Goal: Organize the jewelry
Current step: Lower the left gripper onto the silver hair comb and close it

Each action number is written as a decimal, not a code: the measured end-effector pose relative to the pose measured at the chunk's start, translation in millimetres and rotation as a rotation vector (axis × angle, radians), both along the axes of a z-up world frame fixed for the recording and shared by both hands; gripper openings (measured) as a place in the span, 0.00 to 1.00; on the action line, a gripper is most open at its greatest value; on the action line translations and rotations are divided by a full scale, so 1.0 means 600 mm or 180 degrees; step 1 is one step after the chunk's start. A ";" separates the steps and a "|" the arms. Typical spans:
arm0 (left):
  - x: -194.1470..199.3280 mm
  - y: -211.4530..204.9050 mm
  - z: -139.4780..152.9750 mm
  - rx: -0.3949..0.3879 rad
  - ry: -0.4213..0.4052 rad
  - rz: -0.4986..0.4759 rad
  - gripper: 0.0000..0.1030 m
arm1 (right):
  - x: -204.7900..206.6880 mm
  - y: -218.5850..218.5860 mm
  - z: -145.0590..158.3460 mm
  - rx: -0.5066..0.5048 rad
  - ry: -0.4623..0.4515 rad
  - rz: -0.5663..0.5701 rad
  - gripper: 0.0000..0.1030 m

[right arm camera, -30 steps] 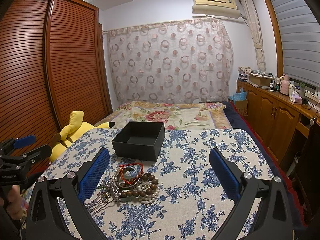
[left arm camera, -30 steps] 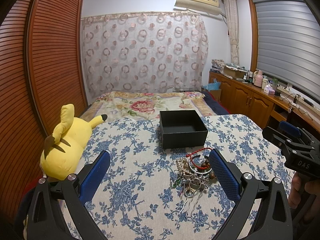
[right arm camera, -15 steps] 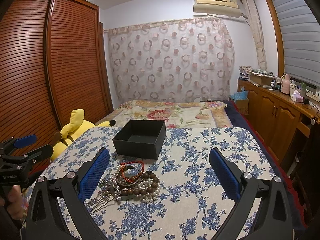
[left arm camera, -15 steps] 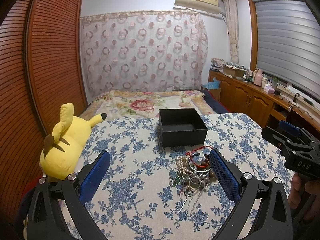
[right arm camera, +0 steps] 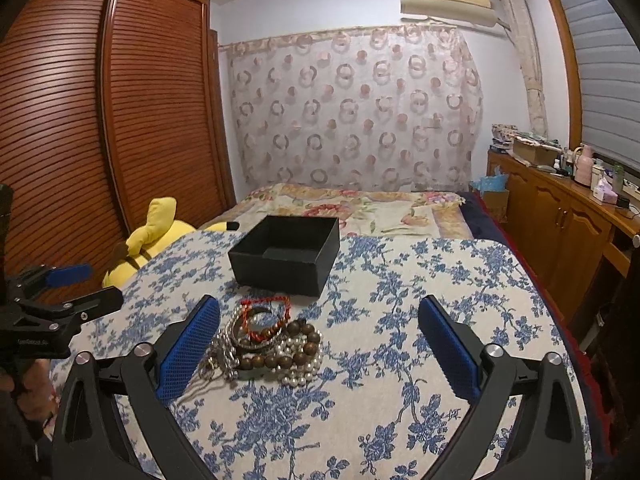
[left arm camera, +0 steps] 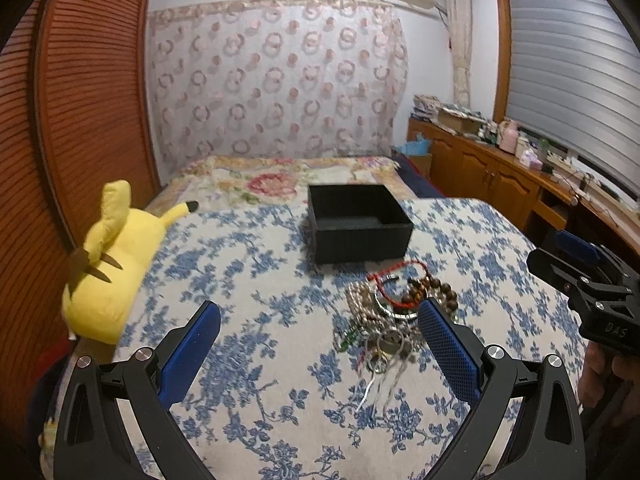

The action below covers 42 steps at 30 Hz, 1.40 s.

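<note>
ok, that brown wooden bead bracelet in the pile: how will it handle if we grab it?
The brown bead bracelet is probably floppy, since it's strung loose beads. Round beads may slip from the pads. It overlaps the pearl strand, so lifting could drag that along.

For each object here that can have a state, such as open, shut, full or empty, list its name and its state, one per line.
Black box: open, no lid, looks empty.
Jewelry pile: tangled heap on the tablecloth, outside the box.
Left gripper: open, holding nothing.
Right gripper: open, holding nothing.
Wardrobe doors: shut.
Window blind: lowered.
</note>
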State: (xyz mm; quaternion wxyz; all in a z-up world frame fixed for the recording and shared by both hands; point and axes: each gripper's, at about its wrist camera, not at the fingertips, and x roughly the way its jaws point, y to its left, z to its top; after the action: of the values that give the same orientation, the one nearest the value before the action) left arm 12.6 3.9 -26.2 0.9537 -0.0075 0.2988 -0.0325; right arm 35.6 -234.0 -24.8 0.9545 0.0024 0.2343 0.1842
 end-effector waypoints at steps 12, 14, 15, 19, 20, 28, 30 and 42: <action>0.045 -0.032 -0.080 -0.0087 0.0457 -0.0437 0.93 | 0.007 -0.010 -0.044 -0.0138 0.0230 0.0124 0.85; 0.054 -0.038 -0.093 -0.0100 0.0544 -0.0491 0.93 | 0.010 -0.012 -0.051 -0.0164 0.0271 0.0149 0.85; 0.058 -0.041 -0.099 -0.0100 0.0578 -0.0515 0.93 | 0.011 -0.012 -0.054 -0.0174 0.0289 0.0159 0.85; 0.075 -0.053 -0.116 -0.0150 0.0713 -0.0633 0.93 | 0.013 -0.014 -0.063 -0.0218 0.0333 0.0157 0.85; 0.078 -0.056 -0.119 -0.0156 0.0739 -0.0664 0.91 | 0.014 -0.015 -0.064 -0.0223 0.0342 0.0153 0.85; 0.111 -0.084 -0.138 -0.0101 0.0887 -0.0867 0.77 | 0.021 -0.022 -0.073 -0.0266 0.0395 0.0141 0.85; 0.117 -0.090 -0.141 -0.0066 0.0899 -0.0899 0.77 | 0.022 -0.023 -0.075 -0.0275 0.0403 0.0137 0.85; 0.114 -0.087 -0.139 0.0009 0.0779 -0.0918 0.60 | 0.032 -0.006 -0.085 -0.0351 0.0458 0.0250 0.85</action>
State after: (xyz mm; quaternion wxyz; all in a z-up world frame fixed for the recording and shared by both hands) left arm 80.8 -48.1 -109.3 0.8957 0.0329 0.4106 -0.1672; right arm 55.1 -237.7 -75.5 0.9260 -0.0461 0.3120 0.2076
